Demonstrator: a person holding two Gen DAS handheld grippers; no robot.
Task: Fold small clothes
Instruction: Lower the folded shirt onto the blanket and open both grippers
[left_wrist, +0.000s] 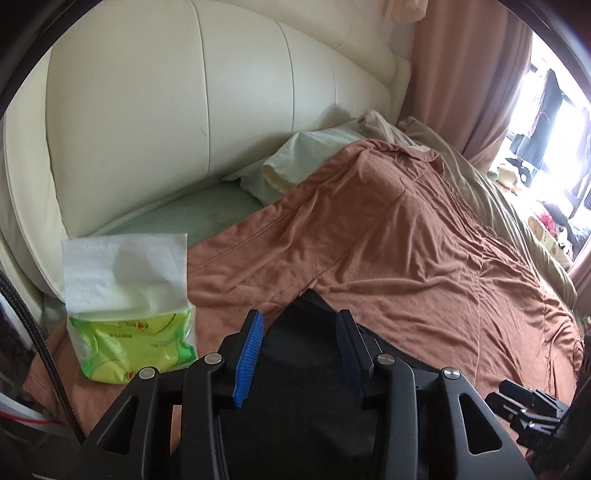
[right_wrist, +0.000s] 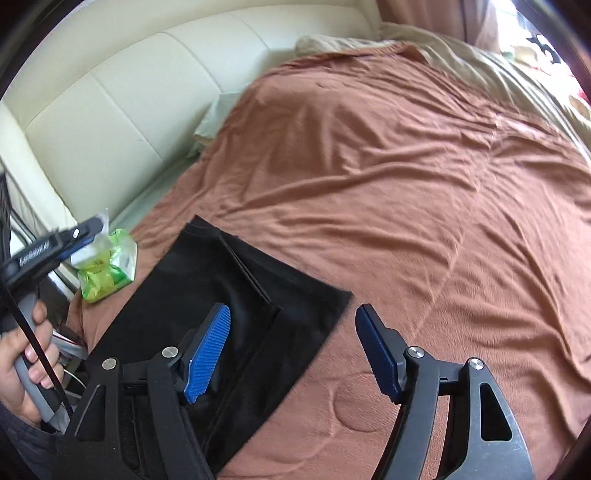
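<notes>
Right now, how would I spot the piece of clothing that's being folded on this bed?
Start at the big cream padded headboard and come down onto the rust-brown blanket that covers the bed. Near the blanket's edge, beside a green tissue pack, lies the black garment, flat with straight folded edges. It is the only black cloth on the bed; everything around it is brown, beige or pale green.

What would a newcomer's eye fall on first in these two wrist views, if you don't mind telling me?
First, the black garment, lying flat on the rust-brown blanket at the near edge of the bed, with both open grippers over it: the right gripper at its right edge, the left gripper above its middle. Next, the bright green tissue pack, left of the garment near the cream headboard.
</notes>
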